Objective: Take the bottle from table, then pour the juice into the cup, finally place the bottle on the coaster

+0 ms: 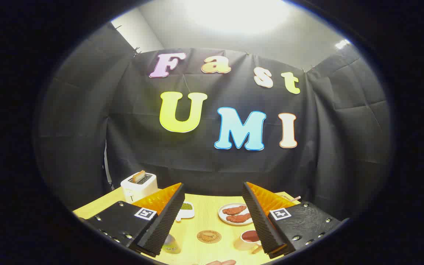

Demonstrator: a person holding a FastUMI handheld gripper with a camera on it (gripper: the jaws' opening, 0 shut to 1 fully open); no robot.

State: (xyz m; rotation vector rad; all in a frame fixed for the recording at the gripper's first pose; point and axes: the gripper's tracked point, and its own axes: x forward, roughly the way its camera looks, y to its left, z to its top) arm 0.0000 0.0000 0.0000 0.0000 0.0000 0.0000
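1. The tongs (214, 217) hang spread wide above the wooden surface (204, 221), both fingers (160, 221) apart with nothing between them but open air.
2. Down in that gap lies the round coaster (209, 236), flat and bare on the surface.
3. Just beside the right finger stands the cup (249, 239), partly hidden behind it, something dark reddish inside.
4. By the left finger a pale, greenish container (170, 243) peeks out, mostly hidden; I cannot tell whether that is the bottle.
5. Beyond the coaster sits a plate (235, 214) carrying two brown pieces of food.
6. A small white dish (186, 210) with something green lies near the left finger.
7. At the back left, a white toaster (139, 185) has a slice sticking up, close against the dark cloth wall.
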